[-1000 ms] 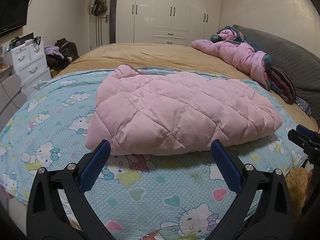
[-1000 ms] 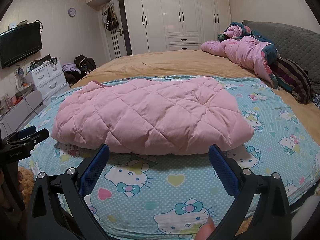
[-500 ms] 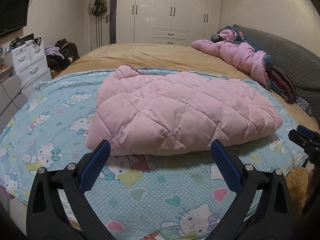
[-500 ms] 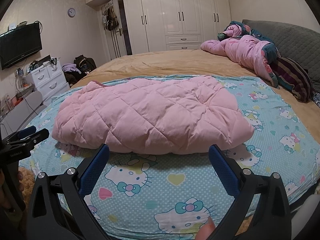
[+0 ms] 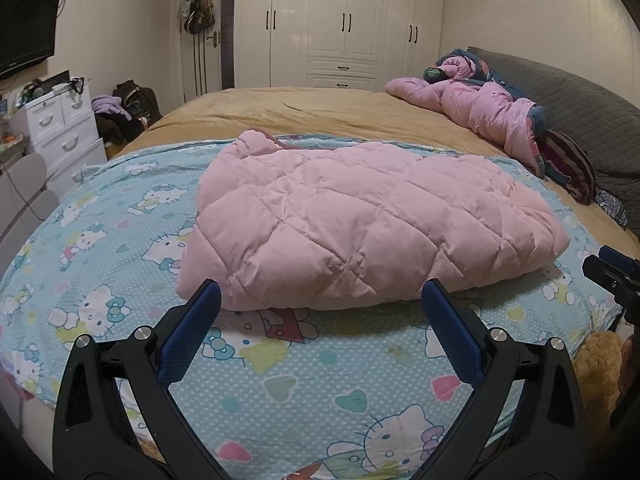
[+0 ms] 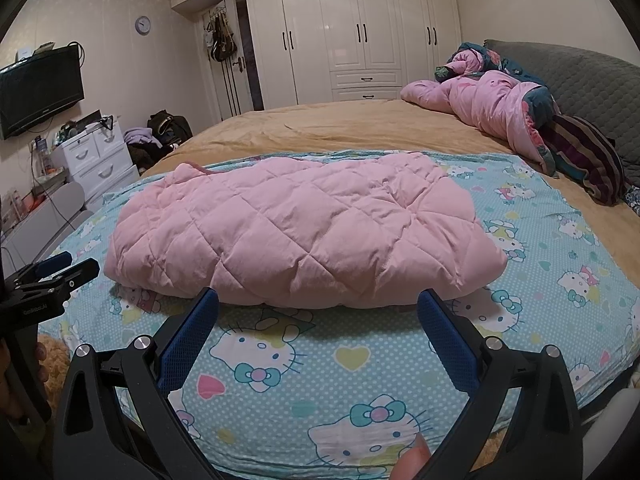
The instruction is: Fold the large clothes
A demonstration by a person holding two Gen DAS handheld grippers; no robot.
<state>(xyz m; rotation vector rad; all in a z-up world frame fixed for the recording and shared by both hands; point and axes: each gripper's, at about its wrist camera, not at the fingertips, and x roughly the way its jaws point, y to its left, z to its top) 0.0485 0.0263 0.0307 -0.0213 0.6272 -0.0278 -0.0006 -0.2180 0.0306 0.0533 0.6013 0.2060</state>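
A pink quilted jacket (image 5: 360, 224) lies folded in a thick bundle on a light blue Hello Kitty sheet (image 5: 280, 380) on the bed; it also shows in the right wrist view (image 6: 304, 236). My left gripper (image 5: 320, 300) is open and empty, just short of the bundle's near edge. My right gripper (image 6: 318, 308) is open and empty, also just in front of the bundle. Each gripper shows at the edge of the other's view: the right gripper (image 5: 612, 272) and the left gripper (image 6: 52, 276).
A tan bedspread (image 5: 320, 112) covers the far bed. A crumpled pink and blue duvet (image 5: 480, 108) and a striped pillow (image 5: 572, 168) lie by the grey headboard. White drawers (image 5: 60, 128), a wall TV and wardrobes stand around. The bed's front edge is near me.
Almost nothing differs. Both grippers stay open in front of the folded jacket, and the jacket has not moved.
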